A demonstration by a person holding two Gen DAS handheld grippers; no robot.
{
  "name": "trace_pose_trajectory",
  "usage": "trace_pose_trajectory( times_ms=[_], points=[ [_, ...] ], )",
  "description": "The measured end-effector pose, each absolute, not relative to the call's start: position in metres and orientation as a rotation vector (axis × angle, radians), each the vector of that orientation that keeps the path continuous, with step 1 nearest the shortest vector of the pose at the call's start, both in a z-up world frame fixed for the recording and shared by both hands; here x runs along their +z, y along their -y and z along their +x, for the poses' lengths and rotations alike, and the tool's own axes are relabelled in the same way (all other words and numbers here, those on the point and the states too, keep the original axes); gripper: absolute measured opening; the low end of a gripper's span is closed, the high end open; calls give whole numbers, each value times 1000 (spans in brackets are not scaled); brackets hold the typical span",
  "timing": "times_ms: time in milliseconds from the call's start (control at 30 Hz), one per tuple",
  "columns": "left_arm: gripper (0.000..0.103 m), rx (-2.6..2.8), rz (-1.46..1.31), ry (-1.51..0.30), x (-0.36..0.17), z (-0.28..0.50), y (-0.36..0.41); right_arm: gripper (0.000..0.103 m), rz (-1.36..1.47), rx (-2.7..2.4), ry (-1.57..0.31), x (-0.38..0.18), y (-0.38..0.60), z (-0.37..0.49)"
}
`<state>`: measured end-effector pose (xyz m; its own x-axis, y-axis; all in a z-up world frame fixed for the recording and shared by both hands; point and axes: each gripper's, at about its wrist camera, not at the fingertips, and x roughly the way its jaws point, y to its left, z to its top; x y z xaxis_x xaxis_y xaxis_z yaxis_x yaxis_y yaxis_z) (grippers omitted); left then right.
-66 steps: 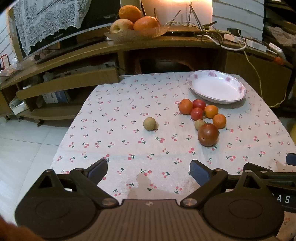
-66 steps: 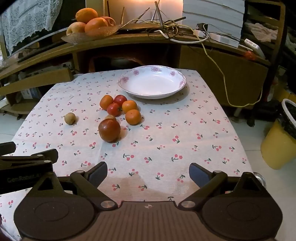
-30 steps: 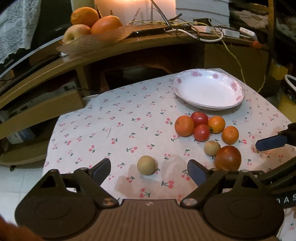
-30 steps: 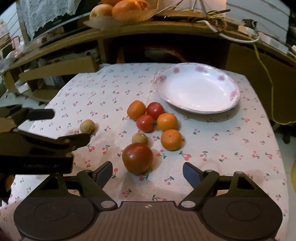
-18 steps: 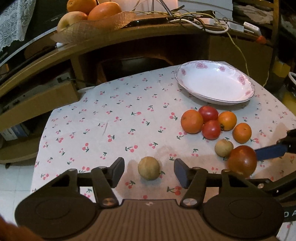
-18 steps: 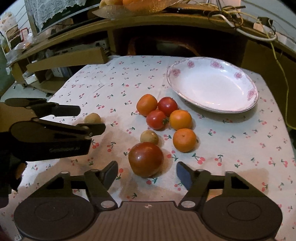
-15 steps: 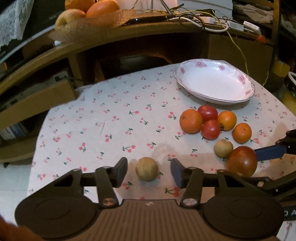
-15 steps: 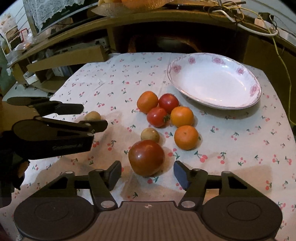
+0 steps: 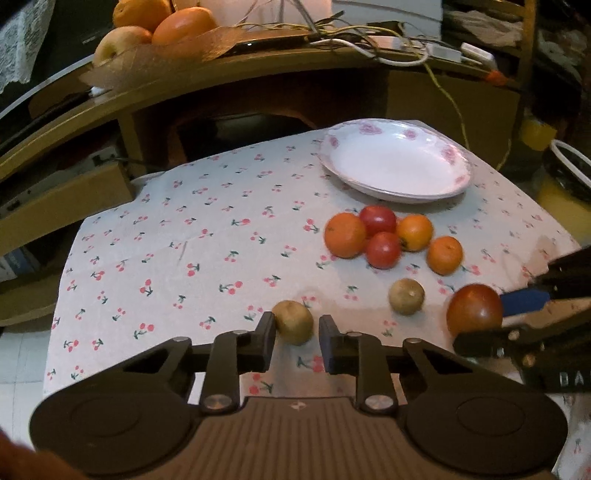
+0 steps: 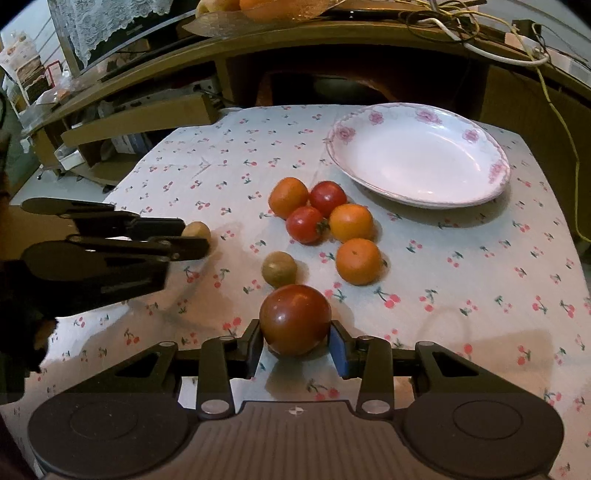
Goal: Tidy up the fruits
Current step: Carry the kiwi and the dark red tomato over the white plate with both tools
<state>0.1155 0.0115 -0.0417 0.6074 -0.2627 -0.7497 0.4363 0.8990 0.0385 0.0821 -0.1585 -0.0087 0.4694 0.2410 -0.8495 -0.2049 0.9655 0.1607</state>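
Note:
My left gripper (image 9: 295, 332) is shut on a small tan round fruit (image 9: 293, 321) on the cherry-print tablecloth. My right gripper (image 10: 295, 341) is shut on a large dark red tomato (image 10: 294, 318), which also shows in the left wrist view (image 9: 474, 309). A second tan fruit (image 10: 279, 268) lies just beyond the tomato. Behind it sit three oranges (image 10: 357, 260) and two small red tomatoes (image 10: 306, 224) in a cluster. An empty white plate with pink flowers (image 10: 419, 153) stands at the far right of the table.
A wooden shelf unit (image 9: 236, 85) runs behind the table, with a tray of oranges and an apple (image 9: 155, 33) and tangled cables on top. A yellow bin (image 9: 565, 199) stands to the right of the table. The tablecloth's left edge (image 9: 66, 266) drops to a tiled floor.
Both grippers have moved forward and closed: the left onto the small tan fruit, the right onto the large dark tomato. The other fruits and the plate have not moved.

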Motion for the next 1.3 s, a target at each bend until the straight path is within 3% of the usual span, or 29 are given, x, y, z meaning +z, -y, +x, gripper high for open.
trace_pose_trajectory(
  times_ms=[500,633,1000,1300],
  points=[
    [31,-368,237,-837,-55,130,-4,42,46,281,-1057,-10,161,83],
    [30,-384,256,-843,-53,127,4,39,46,280,-1058,-9,162,81],
    [30,-451,245,-776,-18,100,42,38,56,259,-983,17,175,77],
    [30,-468,216,-783,-13,132,64,38,80,168,-923,30,196,98]
  ],
)
